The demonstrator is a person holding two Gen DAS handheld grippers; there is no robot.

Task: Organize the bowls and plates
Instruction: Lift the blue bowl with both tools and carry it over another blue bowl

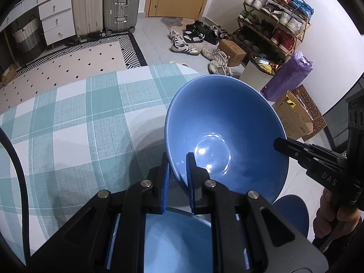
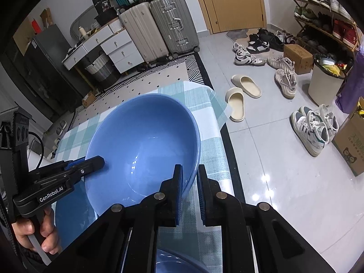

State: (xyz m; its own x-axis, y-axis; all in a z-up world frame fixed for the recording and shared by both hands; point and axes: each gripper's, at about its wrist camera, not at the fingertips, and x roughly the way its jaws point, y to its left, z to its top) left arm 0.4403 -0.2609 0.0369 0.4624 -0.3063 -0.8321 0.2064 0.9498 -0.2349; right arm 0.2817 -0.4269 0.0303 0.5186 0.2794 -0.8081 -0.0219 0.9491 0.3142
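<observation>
A large blue bowl (image 1: 227, 118) hangs tilted over the plaid-covered table (image 1: 79, 118), gripped at two opposite sides of its rim. My left gripper (image 1: 177, 159) is shut on the near rim, one pad inside and one outside. My right gripper (image 1: 279, 145) reaches in from the right and pinches the far-right rim. In the right wrist view the same bowl (image 2: 141, 141) has my right gripper (image 2: 190, 168) shut on its right rim and my left gripper (image 2: 100, 159) shut on its left rim. A lighter blue dish (image 1: 177, 238) lies below my left gripper, partly hidden.
A dark blue dish (image 1: 293, 209) sits by the right hand (image 1: 327, 218), and a blue plate (image 2: 68, 213) shows under the bowl. The table edge (image 2: 218, 122) drops to a floor with slippers (image 2: 245, 86), shoes, boxes and a bin (image 2: 325, 84).
</observation>
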